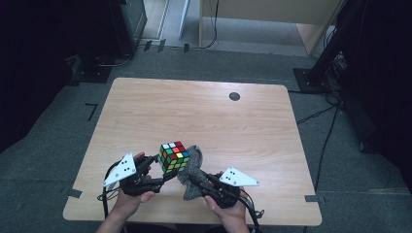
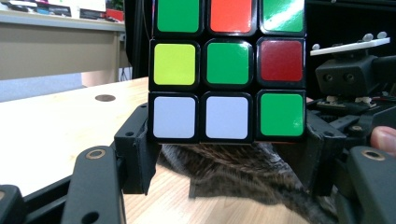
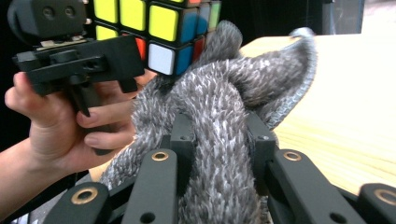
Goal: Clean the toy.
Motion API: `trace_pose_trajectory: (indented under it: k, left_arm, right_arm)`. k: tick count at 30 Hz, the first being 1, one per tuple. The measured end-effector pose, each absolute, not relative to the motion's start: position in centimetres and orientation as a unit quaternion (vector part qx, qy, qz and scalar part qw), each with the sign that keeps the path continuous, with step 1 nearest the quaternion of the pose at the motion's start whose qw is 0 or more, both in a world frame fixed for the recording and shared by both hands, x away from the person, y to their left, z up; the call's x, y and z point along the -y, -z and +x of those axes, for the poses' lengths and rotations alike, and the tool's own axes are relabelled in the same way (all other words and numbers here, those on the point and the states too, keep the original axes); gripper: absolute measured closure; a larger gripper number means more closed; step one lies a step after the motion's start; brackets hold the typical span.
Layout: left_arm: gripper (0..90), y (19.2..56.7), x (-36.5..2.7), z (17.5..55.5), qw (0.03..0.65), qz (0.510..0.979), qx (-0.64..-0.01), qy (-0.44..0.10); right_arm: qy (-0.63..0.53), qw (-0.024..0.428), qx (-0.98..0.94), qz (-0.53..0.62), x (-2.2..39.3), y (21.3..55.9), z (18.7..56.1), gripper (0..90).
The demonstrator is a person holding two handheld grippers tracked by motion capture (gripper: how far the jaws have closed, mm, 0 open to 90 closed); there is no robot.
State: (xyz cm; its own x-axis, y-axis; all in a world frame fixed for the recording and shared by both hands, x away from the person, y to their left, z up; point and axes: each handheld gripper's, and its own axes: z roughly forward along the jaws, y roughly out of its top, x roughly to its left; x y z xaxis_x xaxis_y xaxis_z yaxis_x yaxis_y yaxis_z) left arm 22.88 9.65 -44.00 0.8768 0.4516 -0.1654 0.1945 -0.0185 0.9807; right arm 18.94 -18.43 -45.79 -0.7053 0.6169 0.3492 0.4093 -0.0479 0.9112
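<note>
The left gripper (image 1: 163, 175) holds the cube (image 1: 174, 156) in its jaws. In the left gripper view, one jaw presses on each side of the cube (image 2: 228, 70), low down. The cube is up off the table (image 1: 194, 111), near the table's 6 o'clock edge in the high view. Its near face shows green, red, yellow and white squares.

The right gripper (image 1: 192, 179) has its jaws squeezed on the cloth (image 1: 193, 170). In the right gripper view the grey, fuzzy cloth (image 3: 224, 121) is bunched up between the two jaws. It puffs out above them and touches the cube (image 3: 161, 23) from below.

In the high view the cloth sits at 4 o'clock from the cube, right against it. The left hand (image 3: 70, 121) wraps around its gripper's handle. A small dark disc (image 1: 234, 96) lies well apart, toward 1 o'clock on the table.
</note>
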Motion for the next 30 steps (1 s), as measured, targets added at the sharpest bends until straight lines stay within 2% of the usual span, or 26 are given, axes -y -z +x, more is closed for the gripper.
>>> trace_pose_trajectory:
  k: [2,7,12,14,18,21,24,28,30]
  left_arm:
    - [34.2,44.2,-9.1,22.8,0.654,0.715,-0.226,-0.096]
    - [34.2,44.6,-8.8,22.8,0.640,0.727,-0.227,-0.102]
    - [34.3,44.2,-9.5,23.0,0.646,0.717,-0.239,-0.109]
    - [34.2,44.2,-9.7,23.1,0.644,0.717,-0.242,-0.112]
    - [34.3,44.3,-9.8,23.3,0.645,0.715,-0.246,-0.109]
    - [34.2,44.5,-9.2,23.1,0.640,0.722,-0.240,-0.107]
    - [34.2,44.6,-9.0,23.0,0.631,0.730,-0.237,-0.112]
    - [34.3,44.4,-9.6,23.3,0.631,0.725,-0.249,-0.118]
    - [34.2,44.5,-9.9,23.5,0.624,0.728,-0.256,-0.123]
  right_arm:
    - [-0.613,0.074,-0.702,0.354,17.5,45.9,18.7,71.6]
    - [-0.597,0.085,-0.733,0.316,15.8,45.9,18.0,71.3]
    - [-0.616,0.100,-0.693,0.362,18.1,45.6,18.6,71.4]
    - [-0.624,0.121,-0.666,0.392,19.2,45.5,18.8,71.3]
    - [-0.613,0.135,-0.664,0.407,19.5,45.6,18.9,71.2]
    - [-0.604,0.101,-0.696,0.375,17.7,46.0,18.5,71.0]
    - [-0.594,0.092,-0.722,0.342,16.3,46.1,18.1,70.7]
    - [-0.604,0.104,-0.697,0.373,18.0,45.4,18.7,70.5]
    - [-0.601,0.130,-0.677,0.404,19.5,45.2,19.0,70.4]
